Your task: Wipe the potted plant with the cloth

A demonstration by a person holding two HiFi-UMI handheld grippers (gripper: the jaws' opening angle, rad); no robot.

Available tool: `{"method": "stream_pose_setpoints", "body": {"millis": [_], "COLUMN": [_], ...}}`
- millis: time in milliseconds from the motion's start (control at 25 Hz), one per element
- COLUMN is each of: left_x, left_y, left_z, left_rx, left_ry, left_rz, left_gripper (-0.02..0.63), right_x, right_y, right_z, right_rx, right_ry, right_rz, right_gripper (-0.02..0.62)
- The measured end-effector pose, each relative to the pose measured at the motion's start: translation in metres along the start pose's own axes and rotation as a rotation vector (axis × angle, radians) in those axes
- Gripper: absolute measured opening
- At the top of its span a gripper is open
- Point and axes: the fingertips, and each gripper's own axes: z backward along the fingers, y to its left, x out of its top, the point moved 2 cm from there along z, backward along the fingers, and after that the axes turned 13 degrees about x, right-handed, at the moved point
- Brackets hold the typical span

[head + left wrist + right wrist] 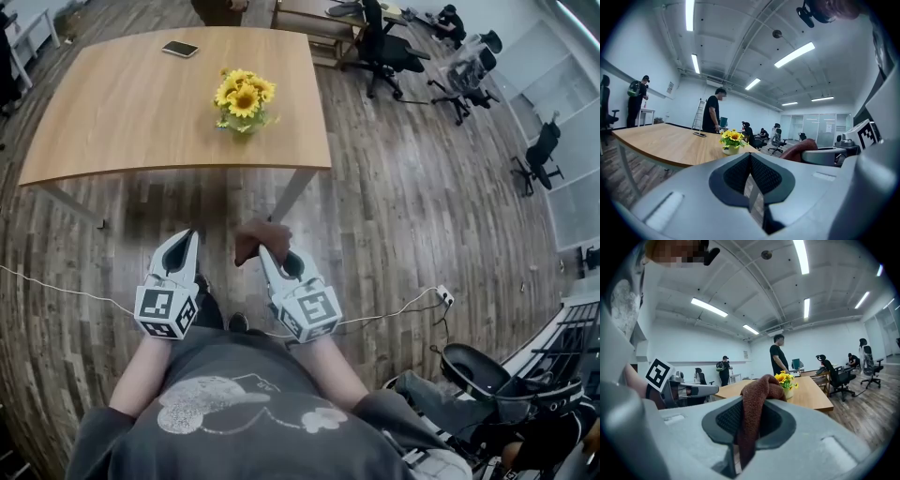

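Right gripper view: right gripper (743, 425) fingers tight on brown cloth (757, 392); left gripper (751, 180) fingers together.

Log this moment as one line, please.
left gripper: shut, empty | right gripper: shut on brown cloth | potted sunflowers: on table, not reached

A wooden counter (141, 103) stands on dark plank flooring (412, 216) ahead of the left hand-held gripper (190, 236) and the right hand-held gripper (265, 253). Black office chairs (389, 47) cluster beyond it, off to the right hand-held gripper's side. Strip lights (794, 54) cross a white ceiling. A ladder (698, 114) stands by the far white wall, with glass partitions (820, 129) farther right. A white cable (56, 284) trails across the floor.
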Motion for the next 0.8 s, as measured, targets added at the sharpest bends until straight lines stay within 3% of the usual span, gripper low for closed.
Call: {"method": "stream_pose_setpoints", "body": {"millis": [360,800], "left_x": [-0.015,-0.001], "left_y": [0.018,0.039], "left_z": [-0.035,-0.143], "left_rx": [-0.006,-0.104], "left_ry": [0.035,0.072], "left_rz": [-0.007,0.004], "left_gripper": [0.018,0.018], "right_x": [-0.004,0.017], "right_y": [-0.026,-0.110], "right_z": [-0.022,-0.078], "right_rx": [-0.048,-0.164], "right_ry": [-0.006,-0.001], "right_rz": [-0.037,-0.047], "right_gripper": [0.048,0.049]}}
